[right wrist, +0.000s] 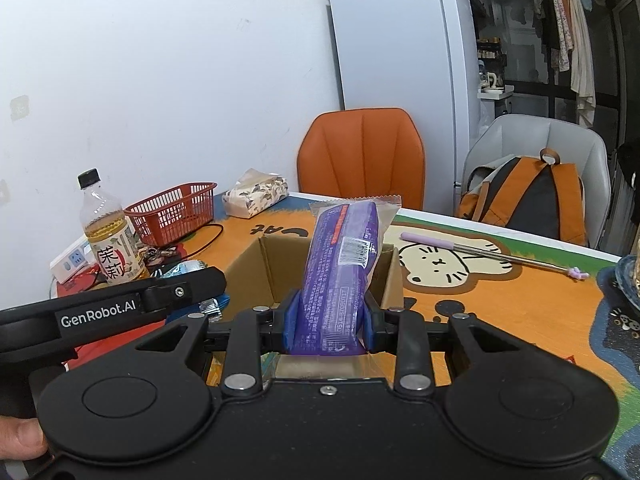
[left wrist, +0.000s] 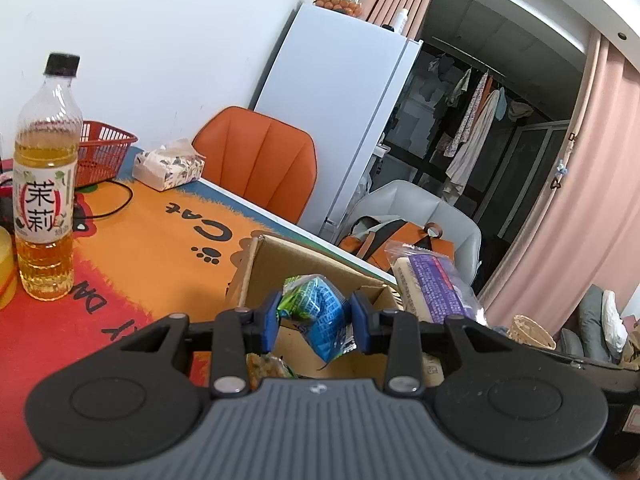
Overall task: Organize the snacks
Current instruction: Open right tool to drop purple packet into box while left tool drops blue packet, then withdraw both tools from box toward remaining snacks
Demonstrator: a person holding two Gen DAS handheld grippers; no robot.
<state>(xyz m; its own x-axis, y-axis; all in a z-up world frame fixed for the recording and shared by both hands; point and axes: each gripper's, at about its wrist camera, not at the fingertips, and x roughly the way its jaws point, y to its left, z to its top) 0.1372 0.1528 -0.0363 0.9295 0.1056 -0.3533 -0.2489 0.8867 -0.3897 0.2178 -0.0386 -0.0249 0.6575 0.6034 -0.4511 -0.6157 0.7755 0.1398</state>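
The right gripper (right wrist: 329, 322) clamps a purple snack packet (right wrist: 340, 268), which tilts up over an open cardboard box (right wrist: 276, 264). The left gripper (right wrist: 120, 304) reaches in from the left. Farther left stand a tea bottle (right wrist: 110, 236) and a red basket (right wrist: 172, 210).

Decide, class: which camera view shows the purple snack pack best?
The right wrist view: the purple snack pack stands full length between the right gripper jaws, above the cardboard box. The left wrist view catches only part of it, at its right.
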